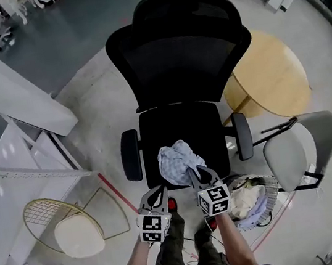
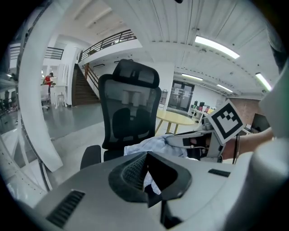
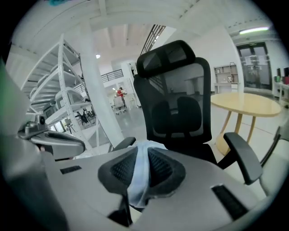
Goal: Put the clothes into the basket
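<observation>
Pale checked garment (image 1: 176, 158), bunched over the black chair (image 1: 211, 131) seat, long axis running from the grippers toward the backrest. Right gripper (image 1: 196, 174) fingers pinch its near end. Left gripper (image 1: 160, 190) fingers nearly together on an edge fold.

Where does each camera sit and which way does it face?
Head view: on the person's head, steeply down onto chair, cloth, basket; forearms, left gripper, right gripper show.
Left gripper view: on the left gripper, toward the chair back; own fingers, cloth between them, plus right gripper.
Right gripper view: on the right gripper, toward chair and round table; own fingers shut on cloth.
Shared: all see chair and cloth.
</observation>
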